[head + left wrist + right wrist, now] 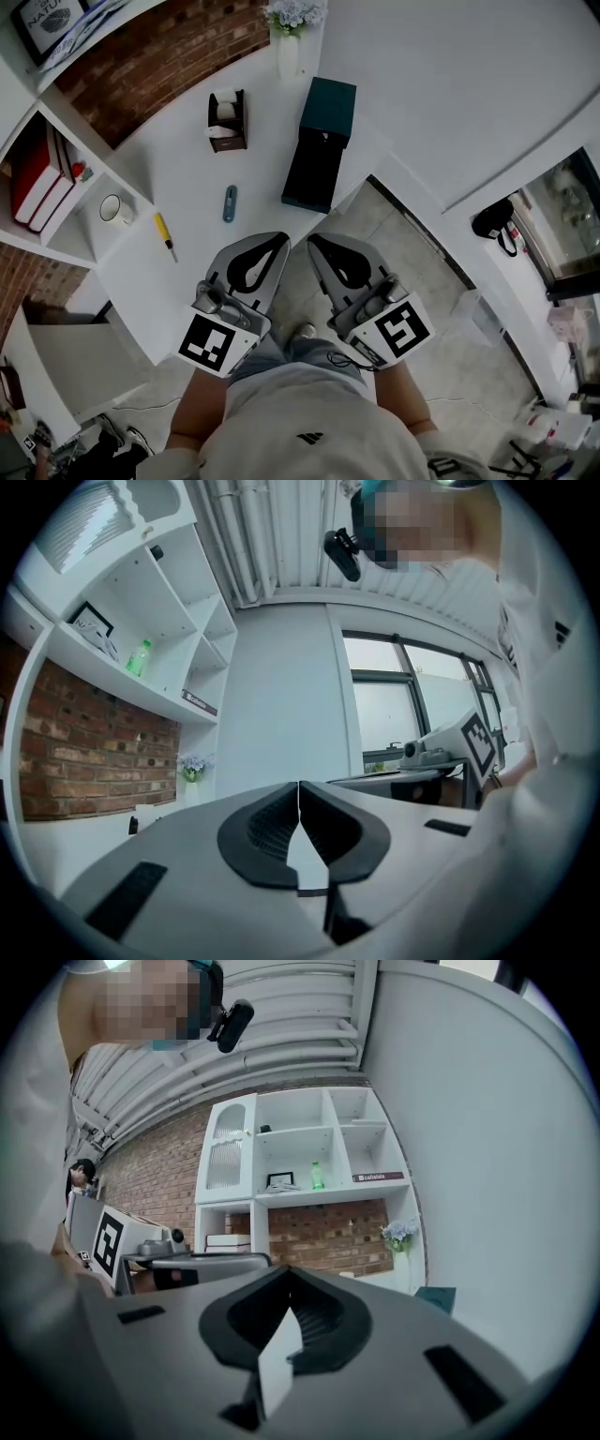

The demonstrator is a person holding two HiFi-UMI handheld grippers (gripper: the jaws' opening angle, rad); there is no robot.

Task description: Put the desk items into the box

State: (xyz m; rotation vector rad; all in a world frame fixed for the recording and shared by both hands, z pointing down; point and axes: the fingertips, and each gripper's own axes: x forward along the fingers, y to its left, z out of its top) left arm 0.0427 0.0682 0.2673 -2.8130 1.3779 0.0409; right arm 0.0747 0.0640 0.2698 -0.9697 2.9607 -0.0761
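Note:
On the white desk (187,178) stands a dark teal box (319,150), open, with its lid upright at the far end. A blue pen-like item (230,202) and a yellow-handled tool (165,234) lie on the desk to the left of it. A brown desk holder (227,120) stands further back. My left gripper (281,239) and right gripper (314,242) hang side by side over the desk's near edge, short of these items. Both are shut and empty. In their own views the left gripper (299,794) and right gripper (286,1274) show jaws pressed together.
A white vase with flowers (289,42) stands at the back of the desk. A shelf unit on the left holds red books (37,178) and a mug (114,208). To the right, tiled floor (412,281) lies below the desk's edge. The box's corner (436,1297) shows in the right gripper view.

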